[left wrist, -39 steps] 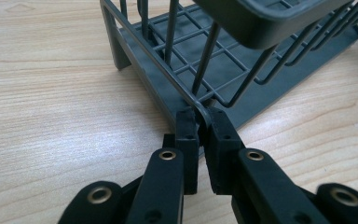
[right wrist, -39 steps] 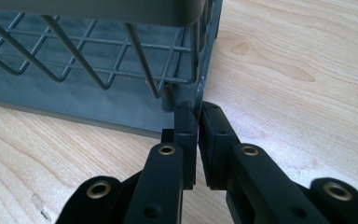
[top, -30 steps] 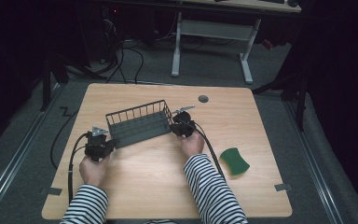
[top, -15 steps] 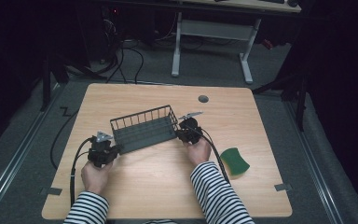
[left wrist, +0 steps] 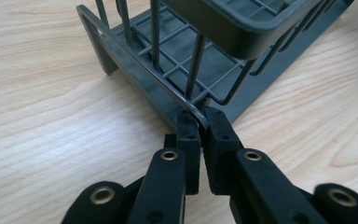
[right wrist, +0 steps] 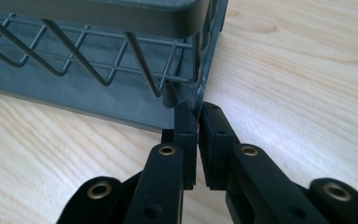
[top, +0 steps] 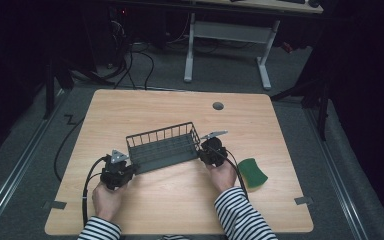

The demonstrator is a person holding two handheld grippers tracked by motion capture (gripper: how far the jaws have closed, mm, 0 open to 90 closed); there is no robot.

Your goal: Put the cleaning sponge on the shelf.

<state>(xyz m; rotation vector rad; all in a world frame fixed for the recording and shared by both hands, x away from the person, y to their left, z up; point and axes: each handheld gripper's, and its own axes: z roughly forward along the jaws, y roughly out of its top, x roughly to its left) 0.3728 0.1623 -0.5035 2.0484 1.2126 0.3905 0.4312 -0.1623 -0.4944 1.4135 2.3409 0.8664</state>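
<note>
Grey wire basket is pinched at each end wire by left gripper and right gripper; uneven hand travel may twist it free.

Wire rack on the table, held at both ends

The rack is set near the table's middle; the left gripper is clamped on its near-left corner, the right gripper on its right end. A sponge is placed right of the right hand, near the table's right edge.
</note>
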